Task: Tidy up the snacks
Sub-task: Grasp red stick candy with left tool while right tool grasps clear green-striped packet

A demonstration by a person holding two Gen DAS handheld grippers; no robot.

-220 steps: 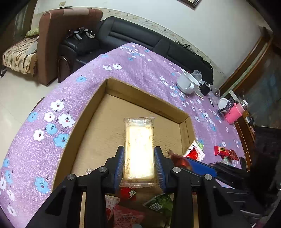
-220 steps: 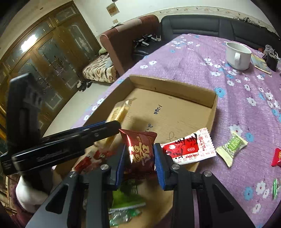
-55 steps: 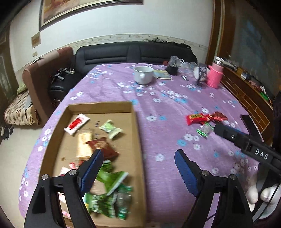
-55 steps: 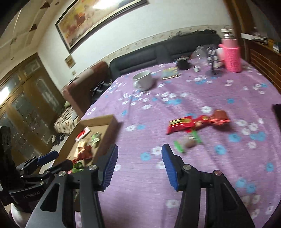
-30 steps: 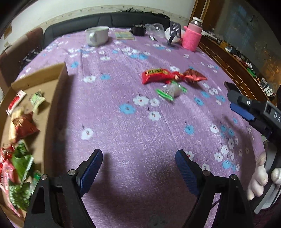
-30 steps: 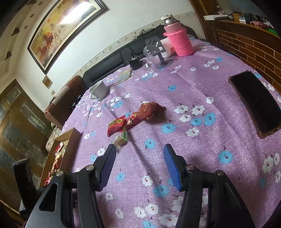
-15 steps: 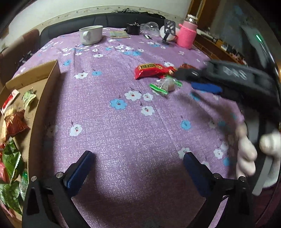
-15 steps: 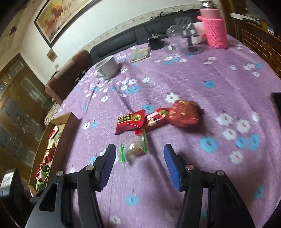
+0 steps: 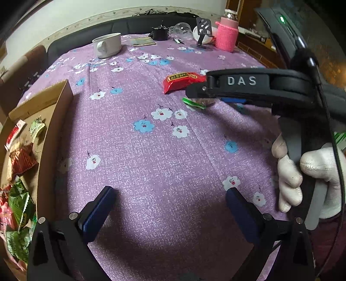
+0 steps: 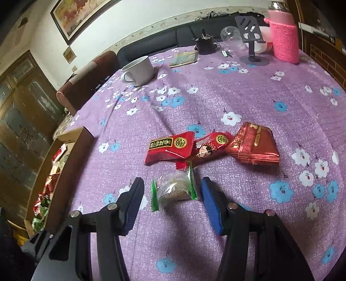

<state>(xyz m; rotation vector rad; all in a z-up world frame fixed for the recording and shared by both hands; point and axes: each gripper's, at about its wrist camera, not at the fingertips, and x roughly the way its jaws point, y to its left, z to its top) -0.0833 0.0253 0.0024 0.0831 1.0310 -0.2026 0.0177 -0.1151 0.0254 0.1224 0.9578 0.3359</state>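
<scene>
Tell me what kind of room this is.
Most likely a home living room: a black sofa behind the table, a framed painting on the wall, and a floral purple tablecloth with a mug.

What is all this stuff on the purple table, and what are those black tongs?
Clear snack with green ends: one, between the right tongs' fingers, not yet pinched.
Red snack packets: three, in a row just beyond it.
Cardboard box: one, brown, at the table's left edge, holding red and green snacks.
Mug: one, white, far side.
Bottle in knitted sleeve: one, pink, far right.
Phone stand: one, dark, beside the bottle.
Tablecloth: purple with flowers.
Left gripper: black, blue pads, wide open over bare cloth.
Right gripper: same kind, closing around the clear snack.
Gloved hand: white, holding the right gripper.
</scene>
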